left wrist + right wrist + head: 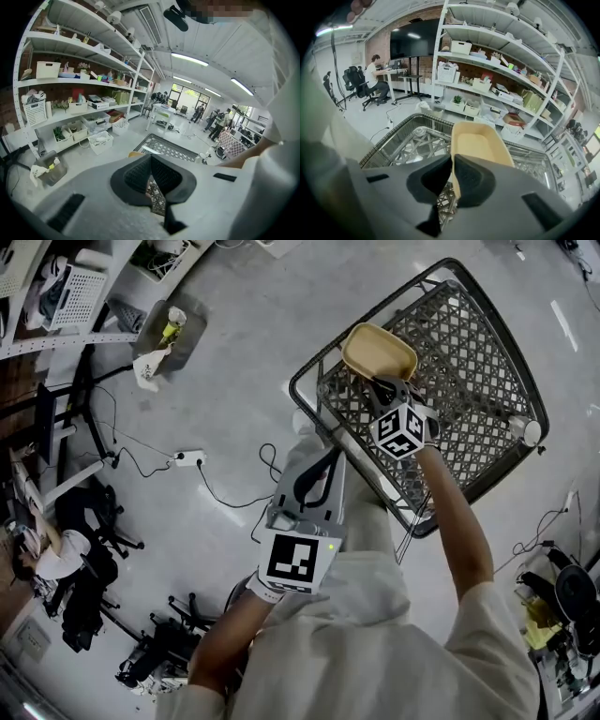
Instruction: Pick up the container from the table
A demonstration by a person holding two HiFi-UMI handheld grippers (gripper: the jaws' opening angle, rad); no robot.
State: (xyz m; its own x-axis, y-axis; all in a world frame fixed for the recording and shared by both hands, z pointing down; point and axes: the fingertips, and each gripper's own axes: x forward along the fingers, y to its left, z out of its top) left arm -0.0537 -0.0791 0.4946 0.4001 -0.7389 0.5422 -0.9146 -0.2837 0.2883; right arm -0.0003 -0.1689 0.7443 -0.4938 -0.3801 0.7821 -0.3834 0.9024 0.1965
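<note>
I count one container [380,351], one mesh table [487,418] and my two grippers. My right gripper [382,385] is clamped on the container: in the right gripper view its jaws pinch the near rim of the pale yellow tub [480,140], one pad inside the wall and one outside, and the open tub runs straight ahead of the gripper [453,161]. It is shallow, with rounded corners and nothing in it. The black mesh of the table [417,140] lies below and ahead of these jaws, and the tub sits over the table's corner nearest to me; I cannot tell whether its far end touches the mesh. My right arm is stretched out forward, forearm bare, marker cube facing up. My left gripper [314,486] is held back by my body on a bent arm, behind and to the left of the right one, pointing towards the table. In the left gripper view its jaws are together with nothing between them [151,164], and the table's mesh [168,147] shows just ahead of them
</note>
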